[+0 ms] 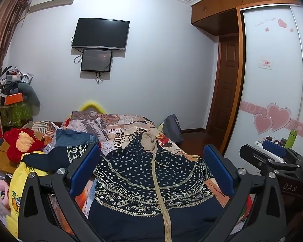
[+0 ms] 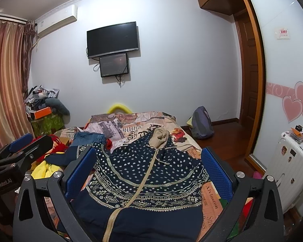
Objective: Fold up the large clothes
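A navy zip hoodie [image 1: 143, 181] with cream dots, patterned bands and a beige hood lies spread on the bed, hood end away from me. It fills the middle of the right wrist view as well, hoodie [image 2: 151, 181]. My left gripper [image 1: 151, 161] hovers open above its lower part, blue pads wide apart, holding nothing. My right gripper [image 2: 149, 161] is open too, over the same garment. Each gripper shows at the edge of the other's view: the right gripper [image 1: 272, 155] and the left gripper [image 2: 20, 147].
The bed [image 1: 119, 127] carries a printed sheet. Jeans [image 1: 76, 139], a red garment [image 1: 24, 143] and yellow clothes [image 1: 18, 181] pile at the left. A backpack [image 2: 202, 125] stands on the floor, a white suitcase [image 2: 290, 171] at right, a cluttered stand [image 2: 46, 113] by the curtain.
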